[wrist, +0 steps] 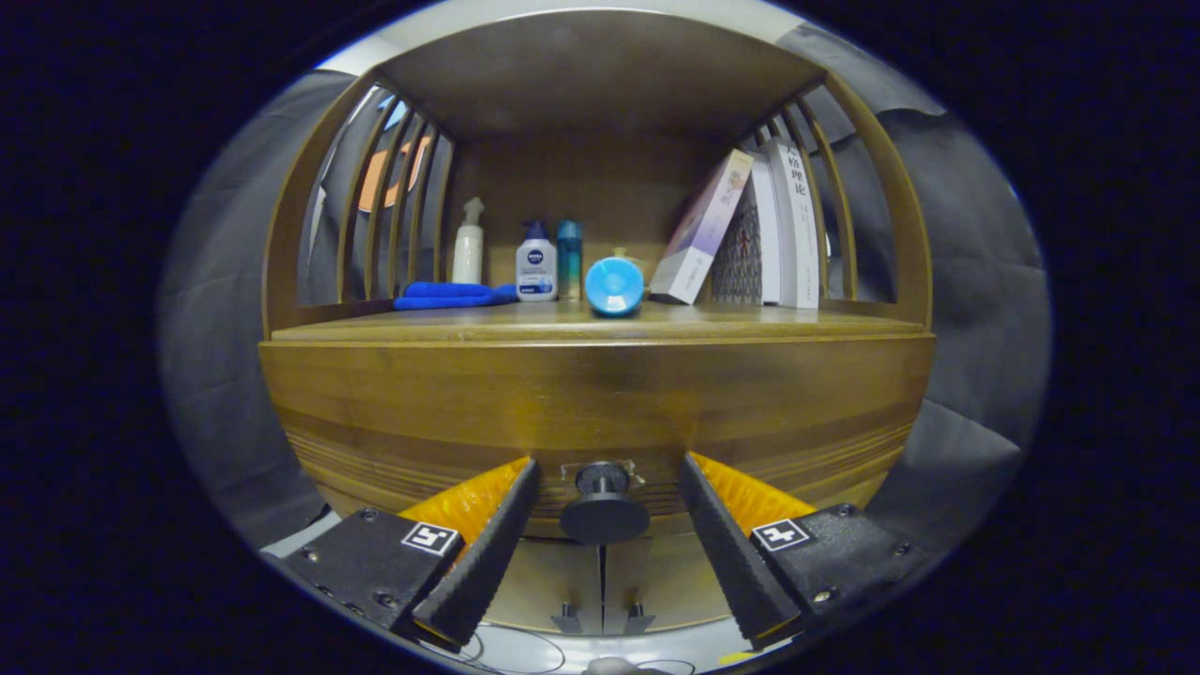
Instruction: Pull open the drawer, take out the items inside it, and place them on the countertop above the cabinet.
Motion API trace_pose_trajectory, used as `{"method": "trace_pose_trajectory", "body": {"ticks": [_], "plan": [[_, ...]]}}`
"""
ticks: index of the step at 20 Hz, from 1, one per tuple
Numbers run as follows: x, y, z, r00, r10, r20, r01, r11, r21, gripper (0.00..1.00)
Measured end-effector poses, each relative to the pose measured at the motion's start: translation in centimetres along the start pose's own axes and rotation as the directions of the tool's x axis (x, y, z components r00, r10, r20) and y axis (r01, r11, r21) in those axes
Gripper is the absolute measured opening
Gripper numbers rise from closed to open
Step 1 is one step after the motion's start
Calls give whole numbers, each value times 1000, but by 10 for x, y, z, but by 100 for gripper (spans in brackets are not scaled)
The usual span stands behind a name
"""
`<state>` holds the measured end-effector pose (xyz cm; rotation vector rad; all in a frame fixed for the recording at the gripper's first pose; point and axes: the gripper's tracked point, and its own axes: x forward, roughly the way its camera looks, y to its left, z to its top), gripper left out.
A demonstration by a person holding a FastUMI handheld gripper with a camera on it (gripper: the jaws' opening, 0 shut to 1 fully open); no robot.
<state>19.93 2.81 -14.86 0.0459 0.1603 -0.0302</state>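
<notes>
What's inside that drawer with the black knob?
Can't tell: the drawer is closed, its wooden front hiding any contents. The hand-held gripper is open, its fingers either side of the black knob, not pressing it.

Wooden countertop [525, 328] carries 3 bottles [536, 267], blue cloth [450, 296], books [783, 225].

Brown wooden drawer [600, 403], black round knob [604, 506], black and orange gripper [607, 478], blue cloth [450, 296], light blue cup [614, 285]
</notes>
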Motion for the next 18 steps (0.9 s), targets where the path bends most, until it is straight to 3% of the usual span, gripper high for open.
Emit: {"method": "trace_pose_trajectory", "body": {"ticks": [5, 10, 18], "plan": [[-59, -10, 49, 997, -10, 71, 12, 1000, -23, 99], [-146, -15, 88, 991, 7, 130, -6, 1000, -6, 99], [-230, -21, 116, 982, 0, 189, -3, 1000, 16, 99]]}}
